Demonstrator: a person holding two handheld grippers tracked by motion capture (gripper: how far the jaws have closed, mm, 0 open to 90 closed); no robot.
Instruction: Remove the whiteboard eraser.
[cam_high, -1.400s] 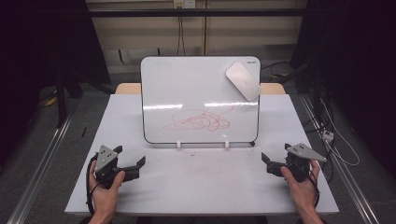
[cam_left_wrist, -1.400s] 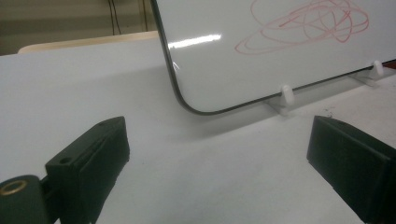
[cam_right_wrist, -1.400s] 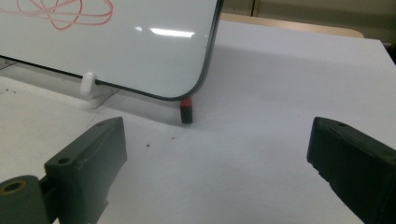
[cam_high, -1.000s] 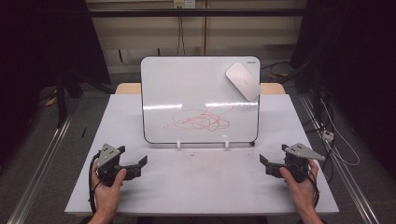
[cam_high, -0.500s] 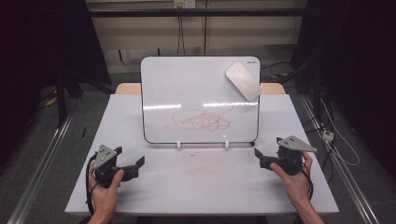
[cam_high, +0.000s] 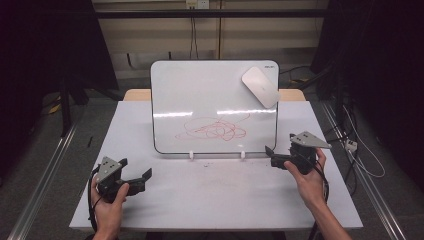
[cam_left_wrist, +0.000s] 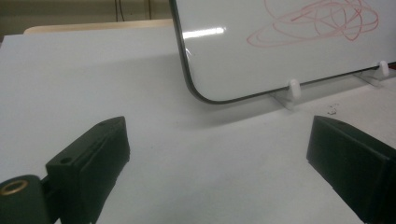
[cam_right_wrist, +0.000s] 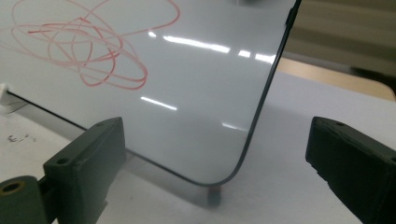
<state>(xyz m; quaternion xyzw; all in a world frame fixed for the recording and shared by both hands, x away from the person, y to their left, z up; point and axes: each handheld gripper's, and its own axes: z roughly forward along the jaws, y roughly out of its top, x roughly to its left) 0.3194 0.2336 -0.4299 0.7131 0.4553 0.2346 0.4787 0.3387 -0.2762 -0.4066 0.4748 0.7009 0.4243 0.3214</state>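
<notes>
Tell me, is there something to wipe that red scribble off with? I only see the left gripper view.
Observer: Probably. A pale oval pad, likely an eraser, sticks to the whiteboard at its top right corner in the high view.
Operator: Where is the other gripper?
Observer: The right gripper is just in front of the board's bottom right corner, pointing towards it.
Operator: Is it holding anything?
Observer: No. Its jaws have just been opening and stand wide apart, with nothing between them.
</notes>
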